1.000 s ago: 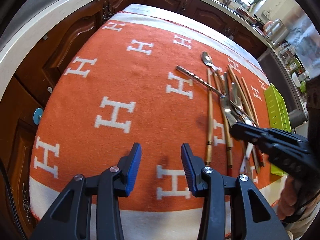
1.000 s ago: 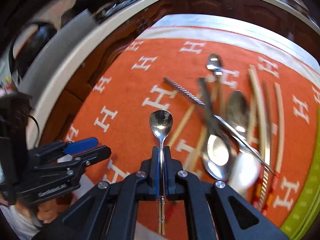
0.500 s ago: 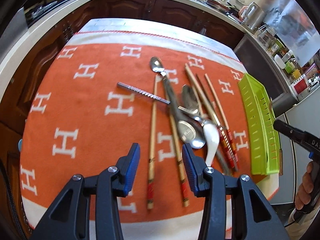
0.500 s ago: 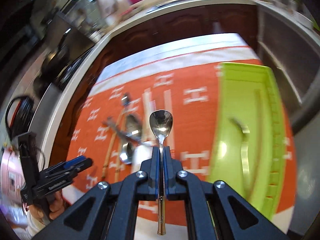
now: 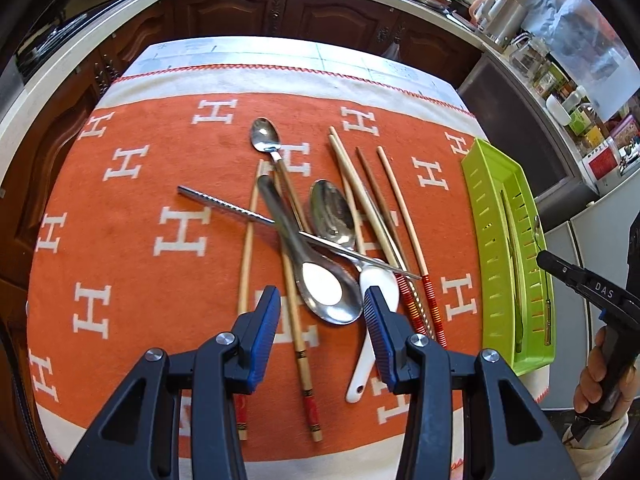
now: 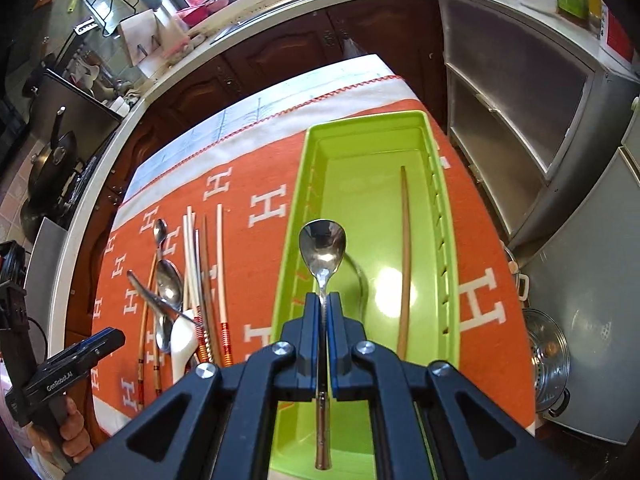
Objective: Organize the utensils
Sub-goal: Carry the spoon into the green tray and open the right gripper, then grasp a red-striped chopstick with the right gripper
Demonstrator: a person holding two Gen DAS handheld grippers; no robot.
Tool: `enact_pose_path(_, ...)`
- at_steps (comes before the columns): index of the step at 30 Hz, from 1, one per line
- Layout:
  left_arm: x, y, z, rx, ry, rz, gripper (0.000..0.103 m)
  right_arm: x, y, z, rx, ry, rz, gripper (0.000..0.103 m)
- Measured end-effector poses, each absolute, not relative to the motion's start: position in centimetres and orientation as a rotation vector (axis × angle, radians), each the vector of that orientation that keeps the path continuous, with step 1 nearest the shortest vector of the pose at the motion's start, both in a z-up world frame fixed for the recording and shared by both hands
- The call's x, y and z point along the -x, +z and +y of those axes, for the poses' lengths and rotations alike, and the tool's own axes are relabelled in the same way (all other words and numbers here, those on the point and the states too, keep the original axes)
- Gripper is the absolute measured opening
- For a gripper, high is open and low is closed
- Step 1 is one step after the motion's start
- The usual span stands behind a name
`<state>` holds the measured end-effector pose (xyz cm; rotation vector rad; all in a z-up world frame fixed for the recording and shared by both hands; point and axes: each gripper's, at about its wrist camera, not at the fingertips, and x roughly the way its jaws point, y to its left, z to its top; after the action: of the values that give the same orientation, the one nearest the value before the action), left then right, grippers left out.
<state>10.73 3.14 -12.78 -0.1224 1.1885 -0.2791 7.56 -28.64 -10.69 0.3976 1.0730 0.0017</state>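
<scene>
My right gripper (image 6: 324, 300) is shut on the handle of a small metal spoon (image 6: 322, 248), bowl forward, hovering over the green tray (image 6: 296, 208). One wooden chopstick (image 6: 404, 260) lies inside the tray. My left gripper (image 5: 322, 312) stands open and holds nothing above a pile of utensils on the orange cloth. Right under its fingers are a large metal spoon (image 5: 328, 292) and a white ceramic spoon (image 5: 376, 320). Several chopsticks (image 5: 400, 208), a metal chopstick (image 5: 224, 204) and a small spoon (image 5: 264, 136) lie around them. The green tray (image 5: 480, 184) sits at the cloth's right edge.
The orange cloth (image 5: 140, 240) with white H marks covers a small table. Dark wooden cabinets and a counter curve behind it. Grey cabinets and a glass pot lid (image 6: 548, 356) stand just right of the tray. A hand (image 6: 76, 436) holds the left gripper's handle.
My right gripper has carried the small spoon from above the pile rightward to above the green tray. My left gripper has moved right, from bare cloth to over the utensil pile.
</scene>
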Motion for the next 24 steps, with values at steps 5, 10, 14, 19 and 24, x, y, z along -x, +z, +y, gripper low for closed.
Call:
enact_pose_path(5, -11.1, -12.8, 1.7, 0.102, -0.296, 1.202, 0.042, -7.9, -11.0, -29.0, -0.373, -0.024, 1.079, 0.004)
enact_pose_path(10, -12.1, -12.8, -0.3, 0.085, -0.317, 1.200, 0.042, -8.0, -9.8, -28.4, -0.429, 0.061, 1.039, 0.004)
enact_pose_path(14, -13.6, -13.1, -2.0, 0.081, -0.323, 1.193, 0.042, -9.0, -9.2, -25.6, -0.412, 0.193, 1.050, 0.004)
enact_pose_path(19, -16.3, -14.6, -3.0, 0.138, -0.308, 1.238, 0.034, -10.8, -9.4, -22.7, -0.378, 0.263, 1.074, 0.005)
enact_pose_path(24, -18.3, -16.4, -3.0, 0.230, -0.266, 1.307, 0.022, -12.7, -10.1, -21.9, -0.399, 0.284, 1.110, 0.005)
